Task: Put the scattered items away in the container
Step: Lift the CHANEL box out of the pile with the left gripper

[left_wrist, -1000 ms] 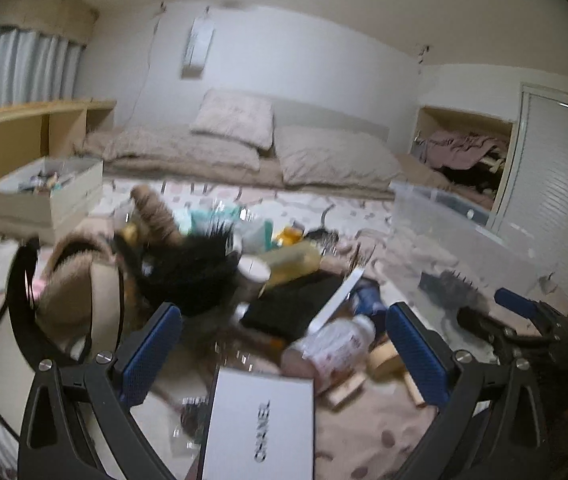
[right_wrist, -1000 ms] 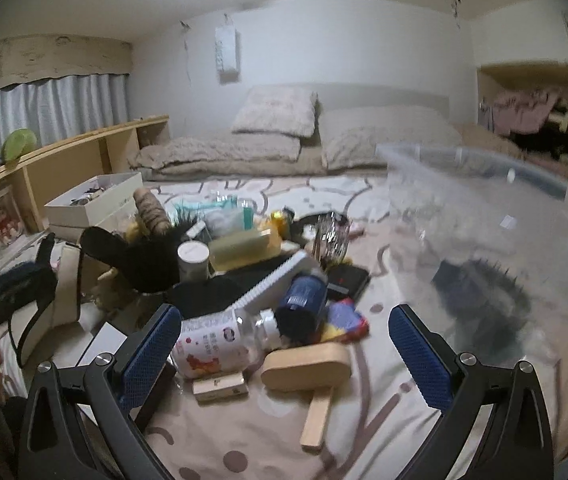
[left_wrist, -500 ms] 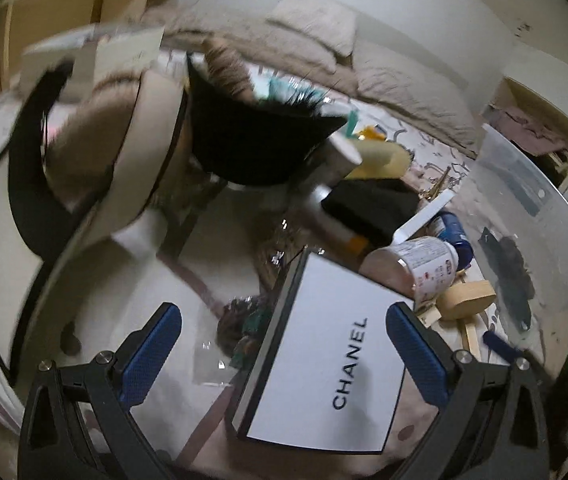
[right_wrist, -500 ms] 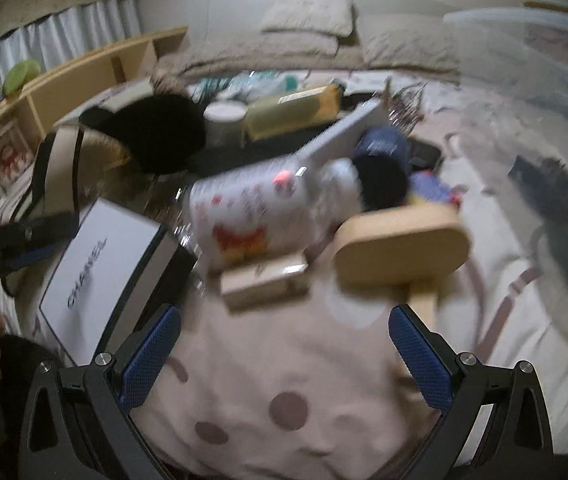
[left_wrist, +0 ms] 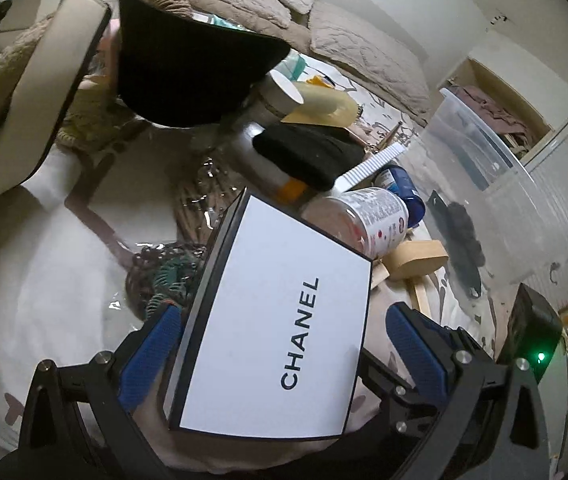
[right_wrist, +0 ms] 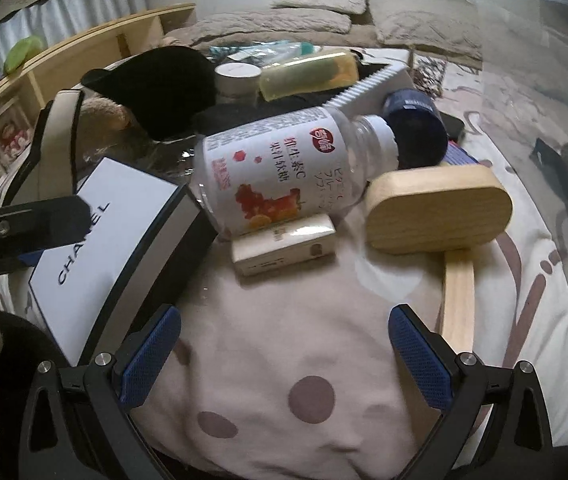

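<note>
**A:** Bedding with brown dots carries the whole clutter, and we take the white box as our landmark. Where do we stand?

**B:** Our left gripper straddles that box, jaws spread, 1 blue pad just beside its dark left edge, the other apart from its right edge. Nothing is clamped yet. Our right gripper hangs open over bare bedding, right of the box, holding nothing.

**A:** So how do we take it well?

**B:** We judge the box wide for this span, so we should centre it between the pads, close on its 2 long sides, and lift level so it does not tip. The clear container stands well to the right of the box, beyond the other clutter.

**A:** And the box itself?

**B:** Flat, white-topped, black-edged, with black lettering; rigid, we think. Just right of it lies a clear bottle with a white label, on its side, a small cream carton touching below, and a wooden brush further right. A crumpled clear wrapper sits at the box's left edge.
</note>
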`<state>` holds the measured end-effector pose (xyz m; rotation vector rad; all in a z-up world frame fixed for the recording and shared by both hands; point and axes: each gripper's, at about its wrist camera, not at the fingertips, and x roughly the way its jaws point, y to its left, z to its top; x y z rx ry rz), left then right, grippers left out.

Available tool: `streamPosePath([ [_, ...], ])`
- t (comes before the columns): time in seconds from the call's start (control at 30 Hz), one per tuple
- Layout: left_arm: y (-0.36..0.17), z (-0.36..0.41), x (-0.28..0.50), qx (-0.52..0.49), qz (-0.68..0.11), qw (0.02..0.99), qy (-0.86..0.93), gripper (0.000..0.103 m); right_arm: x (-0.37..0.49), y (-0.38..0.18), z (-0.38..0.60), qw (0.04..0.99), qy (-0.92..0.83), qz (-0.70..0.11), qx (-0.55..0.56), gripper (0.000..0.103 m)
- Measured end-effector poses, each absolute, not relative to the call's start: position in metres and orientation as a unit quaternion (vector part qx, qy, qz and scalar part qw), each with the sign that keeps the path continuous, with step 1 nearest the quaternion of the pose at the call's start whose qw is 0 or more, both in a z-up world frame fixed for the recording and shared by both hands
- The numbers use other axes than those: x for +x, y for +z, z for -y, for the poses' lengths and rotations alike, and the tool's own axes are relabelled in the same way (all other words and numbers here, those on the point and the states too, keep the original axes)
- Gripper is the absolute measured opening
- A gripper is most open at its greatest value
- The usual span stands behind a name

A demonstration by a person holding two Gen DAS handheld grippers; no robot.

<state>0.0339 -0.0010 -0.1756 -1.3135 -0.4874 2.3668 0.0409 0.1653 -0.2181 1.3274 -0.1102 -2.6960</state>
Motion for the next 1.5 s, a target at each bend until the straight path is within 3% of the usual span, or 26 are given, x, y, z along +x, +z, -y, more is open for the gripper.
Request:
streamPosePath([
  [0.37, -0.176, -0.017, 0.036, -0.463, 0.153, 0.215, 0.846, 0.103, 0.038, -0.221, -0.169, 0.046, -0.893, 0.029, 0.446, 0.103],
  [0.6, -0.178, -0.009, 0.033, -0.463, 0.171, 0.206, 0.845, 0.103, 0.039, -0.206, -0.173, 0.077, -0.901, 0.065, 0.421, 0.103],
  [0.87, -0.184, 0.018, 0.025, -0.462, 0.257, 0.199, 0.825, 0.103, 0.036, -0.182, -0.156, 0.111, -0.917, 0.062, 0.377, 0.103],
  [1.5, -0.168, 0.064, 0.028, -0.393, 0.264, 0.080, 0.877, 0.103, -0.002, -0.185, -0.101, 0.128, -0.915, 0.029, 0.381, 0.103],
])
